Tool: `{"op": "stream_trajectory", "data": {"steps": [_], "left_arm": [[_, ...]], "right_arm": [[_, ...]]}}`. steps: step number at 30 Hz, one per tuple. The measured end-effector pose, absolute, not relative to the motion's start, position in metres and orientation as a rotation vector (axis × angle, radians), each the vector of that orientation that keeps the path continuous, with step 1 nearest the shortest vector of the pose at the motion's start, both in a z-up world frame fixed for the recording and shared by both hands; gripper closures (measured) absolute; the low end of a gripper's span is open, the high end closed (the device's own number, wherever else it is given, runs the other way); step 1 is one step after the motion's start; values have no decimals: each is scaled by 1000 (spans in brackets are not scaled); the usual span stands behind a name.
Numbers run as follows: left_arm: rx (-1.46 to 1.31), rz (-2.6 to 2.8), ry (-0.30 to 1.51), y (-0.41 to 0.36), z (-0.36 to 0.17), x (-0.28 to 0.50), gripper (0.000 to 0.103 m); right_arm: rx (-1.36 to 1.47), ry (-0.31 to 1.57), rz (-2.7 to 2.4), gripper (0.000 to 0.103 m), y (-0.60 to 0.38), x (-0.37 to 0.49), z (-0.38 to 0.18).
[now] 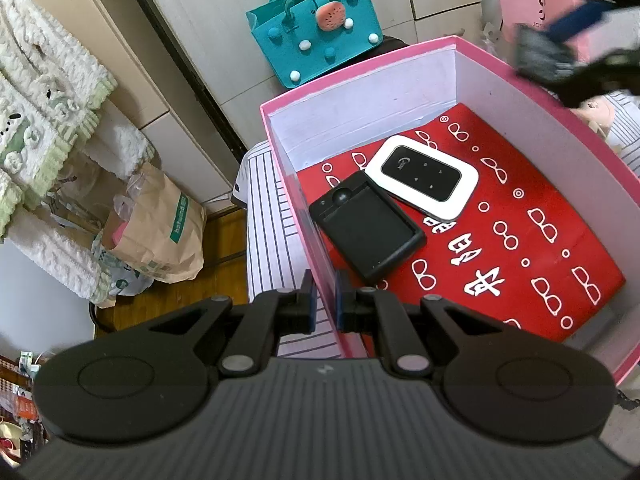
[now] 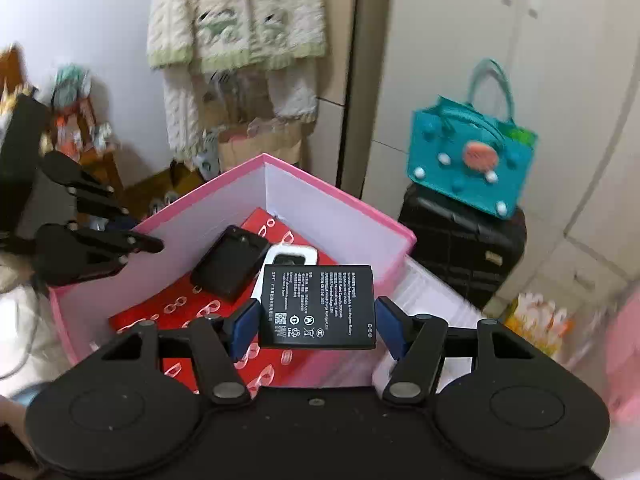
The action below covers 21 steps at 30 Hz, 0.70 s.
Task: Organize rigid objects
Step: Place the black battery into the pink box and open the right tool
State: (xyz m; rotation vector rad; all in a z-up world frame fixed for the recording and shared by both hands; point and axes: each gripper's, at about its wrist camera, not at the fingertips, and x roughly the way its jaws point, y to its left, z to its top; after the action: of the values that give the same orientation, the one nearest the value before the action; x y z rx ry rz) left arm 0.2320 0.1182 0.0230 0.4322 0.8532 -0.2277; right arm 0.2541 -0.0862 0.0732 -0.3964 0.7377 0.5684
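Right gripper [image 2: 316, 322] clamping flat black battery [image 2: 318, 306] with white print; left gripper [image 1: 325, 304] pinching pink box [image 1: 360, 92] wall

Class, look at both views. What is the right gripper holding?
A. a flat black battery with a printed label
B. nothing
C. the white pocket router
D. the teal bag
A: in the right wrist view the right gripper has its blue pads pressed on both sides of a flat black battery above the pink box.
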Motion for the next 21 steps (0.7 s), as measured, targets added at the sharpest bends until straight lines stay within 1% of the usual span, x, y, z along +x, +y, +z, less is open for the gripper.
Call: {"op": "stream_trajectory", "data": {"steps": [7,11,12,16,21], "left_arm": [[424,-225,860,119,24,233,96],[413,-229,858,119,24,232,96],[411,-229,857,120,24,232,96],[404,-237,852,122,24,229,95],[399,-254,852,123,25,228,95]], "right_arm": [[-651,749,543,35,-41,290,53],[-703,785,522,35,-36,301,39],[-700,786,518,36,-35,303,37],[-631,768,551,35,-44,298,45],[-403,751,558,33,-77,283,71]]}}
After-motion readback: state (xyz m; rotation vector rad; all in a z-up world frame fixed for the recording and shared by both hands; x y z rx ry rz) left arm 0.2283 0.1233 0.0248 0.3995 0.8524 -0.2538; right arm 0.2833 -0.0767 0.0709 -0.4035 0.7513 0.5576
